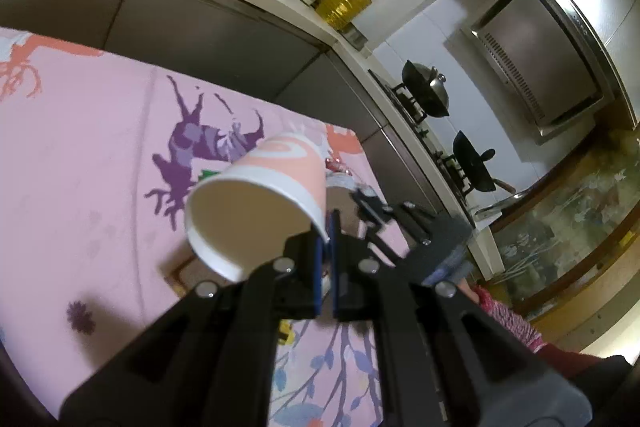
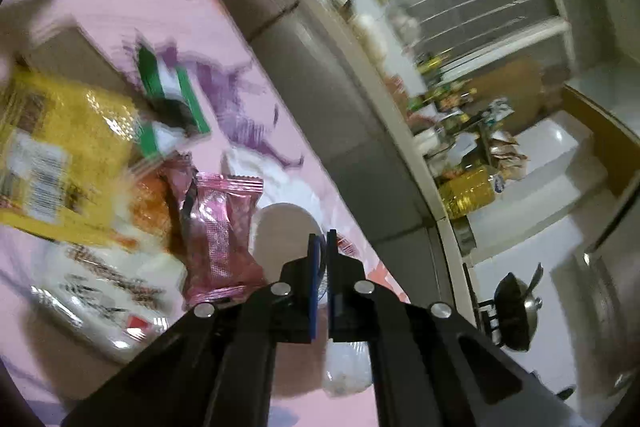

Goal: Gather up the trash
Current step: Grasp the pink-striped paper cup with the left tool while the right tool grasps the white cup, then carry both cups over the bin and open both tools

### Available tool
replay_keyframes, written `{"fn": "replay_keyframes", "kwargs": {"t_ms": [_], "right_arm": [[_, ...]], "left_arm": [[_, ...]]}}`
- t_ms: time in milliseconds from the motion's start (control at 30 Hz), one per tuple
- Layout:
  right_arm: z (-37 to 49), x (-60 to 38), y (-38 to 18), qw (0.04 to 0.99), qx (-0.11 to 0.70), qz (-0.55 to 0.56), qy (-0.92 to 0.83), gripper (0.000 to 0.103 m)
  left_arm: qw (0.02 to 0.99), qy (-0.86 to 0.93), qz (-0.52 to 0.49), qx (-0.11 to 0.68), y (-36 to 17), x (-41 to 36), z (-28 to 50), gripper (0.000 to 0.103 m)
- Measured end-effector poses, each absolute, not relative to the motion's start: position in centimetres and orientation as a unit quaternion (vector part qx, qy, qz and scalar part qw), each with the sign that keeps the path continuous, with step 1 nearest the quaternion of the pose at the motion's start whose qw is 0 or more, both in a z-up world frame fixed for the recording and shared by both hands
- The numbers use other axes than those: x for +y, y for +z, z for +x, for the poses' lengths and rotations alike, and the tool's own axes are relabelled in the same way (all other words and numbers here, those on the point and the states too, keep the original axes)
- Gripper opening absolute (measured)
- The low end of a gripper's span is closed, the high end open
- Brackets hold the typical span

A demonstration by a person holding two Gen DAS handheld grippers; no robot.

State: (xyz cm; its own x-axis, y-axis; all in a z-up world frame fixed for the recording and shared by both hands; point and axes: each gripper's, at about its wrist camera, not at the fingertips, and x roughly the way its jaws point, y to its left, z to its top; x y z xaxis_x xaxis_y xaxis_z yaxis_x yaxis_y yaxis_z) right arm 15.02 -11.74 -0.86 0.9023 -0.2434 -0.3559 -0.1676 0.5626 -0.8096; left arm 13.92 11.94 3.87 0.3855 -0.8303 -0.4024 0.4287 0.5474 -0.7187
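Observation:
My left gripper (image 1: 327, 231) is shut on the rim of a pink-and-white paper cup (image 1: 260, 203), held tilted above the pink patterned tablecloth (image 1: 92, 131), its open mouth facing the camera. My right gripper (image 2: 322, 247) has its jaws nearly together, pinching the edge of a clear thin plastic cup (image 2: 344, 363) over a pile of trash: a pink snack wrapper (image 2: 222, 235), a yellow packet (image 2: 52, 155), a green-and-white wrapper (image 2: 168, 95), a white packet (image 2: 108, 291) and a white cup (image 2: 284, 235). The right wrist view is motion-blurred.
A grey cabinet front and counter edge (image 1: 224, 27) run beside the table. The counter carries bottles and packets (image 1: 344, 3). Two pans (image 1: 428, 91) sit on a stove further along. A cardboard box (image 2: 76, 55) stands behind the trash pile.

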Motion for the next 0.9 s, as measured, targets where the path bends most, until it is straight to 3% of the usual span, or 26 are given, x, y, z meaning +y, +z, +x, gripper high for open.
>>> {"fn": "replay_keyframes", "kwargs": {"t_ms": [133, 433, 600, 900], "right_arm": [[8.9, -11.6, 2.0, 0.907, 0.191, -0.375, -0.014, 0.000], [1.2, -17.8, 3.6, 0.966, 0.213, -0.137, -0.046, 0.000], [0.2, -23.9, 3.7, 0.973, 0.219, -0.029, -0.067, 0.000], [-3.7, -34.2, 3.6, 0.971, 0.179, 0.044, -0.154, 0.000]], "left_arm": [[0.783, -0.402, -0.269, 0.391, 2.8, 11.9, 12.0, 0.003], [0.766, -0.425, -0.234, 0.422, 2.6, 6.9, 9.0, 0.003], [0.757, -0.451, -0.187, 0.434, 3.7, 1.2, 7.8, 0.003], [0.716, -0.514, -0.082, 0.465, 5.2, -15.1, 8.1, 0.003]]}}
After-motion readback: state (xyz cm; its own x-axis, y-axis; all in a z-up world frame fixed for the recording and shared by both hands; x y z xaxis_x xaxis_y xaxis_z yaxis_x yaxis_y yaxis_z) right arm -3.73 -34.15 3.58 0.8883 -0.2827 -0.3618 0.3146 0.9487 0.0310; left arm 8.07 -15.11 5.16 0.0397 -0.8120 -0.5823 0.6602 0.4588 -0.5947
